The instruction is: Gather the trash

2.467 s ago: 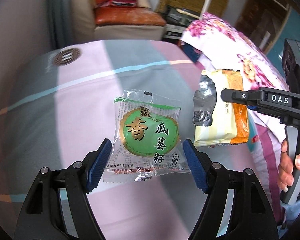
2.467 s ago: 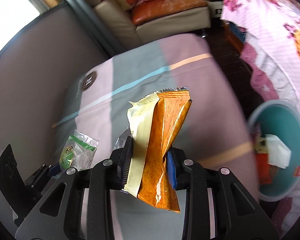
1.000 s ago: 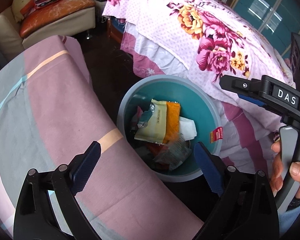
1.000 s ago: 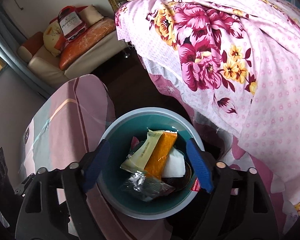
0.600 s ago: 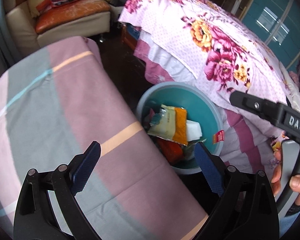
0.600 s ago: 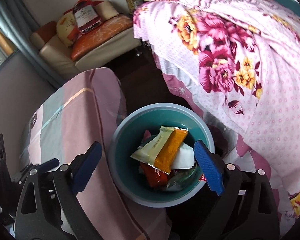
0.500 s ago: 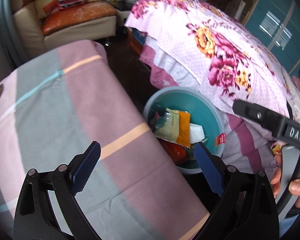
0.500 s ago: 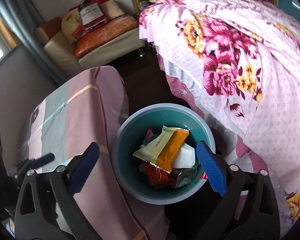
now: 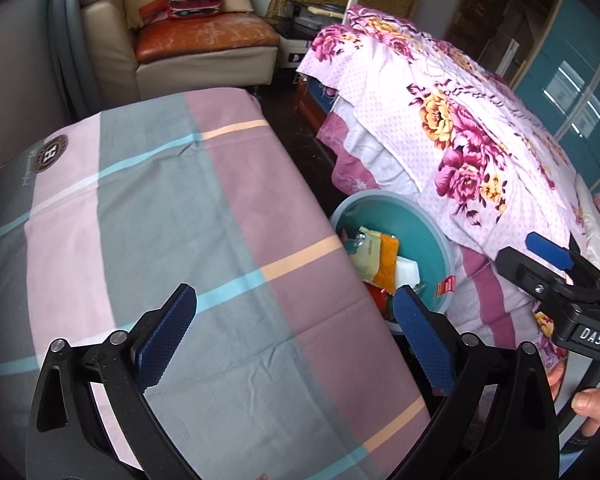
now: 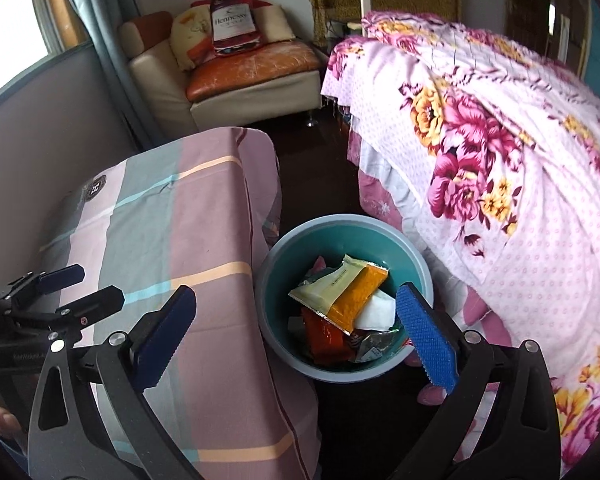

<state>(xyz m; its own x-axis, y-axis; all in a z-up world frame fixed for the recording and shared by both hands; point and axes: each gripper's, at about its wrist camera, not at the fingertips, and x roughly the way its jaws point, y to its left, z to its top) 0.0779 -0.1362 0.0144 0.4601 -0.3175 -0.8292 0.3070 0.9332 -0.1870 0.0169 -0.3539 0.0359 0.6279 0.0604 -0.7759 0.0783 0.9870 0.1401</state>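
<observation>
A teal bin (image 10: pixel 268 280) stands on the floor between the table and the bed, with a yellow-orange wrapper (image 10: pixel 340 286) lying on top of other trash in it. Beside that wrapper lie a red wrapper (image 10: pixel 324 336), a white tissue (image 10: pixel 376 312) and a crumpled silvery-green packet (image 10: pixel 374 342). My right gripper (image 10: pixel 296 296) hangs above the bin, open and empty. My left gripper (image 9: pixel 294 300) is open and empty over the table's cloth, with the bin (image 9: pixel 440 240) and the wrapper (image 9: pixel 374 258) to its right. Each gripper shows in the other's view: the right gripper (image 9: pixel 528 254) and the left gripper (image 10: pixel 96 284).
A table under a pink, grey and mauve striped cloth (image 9: pixel 160 220) fills the left side. A bed with a floral quilt (image 10: pixel 500 160) crowds the bin from the right. A sofa (image 10: pixel 252 68) with cushions stands at the back. A strip of dark floor runs between table and bed.
Both wrappers, which were at the grippers over the table, now lie in the bin. Both grippers have lifted and drawn back from the bin, and the right jaws have spread wider.
</observation>
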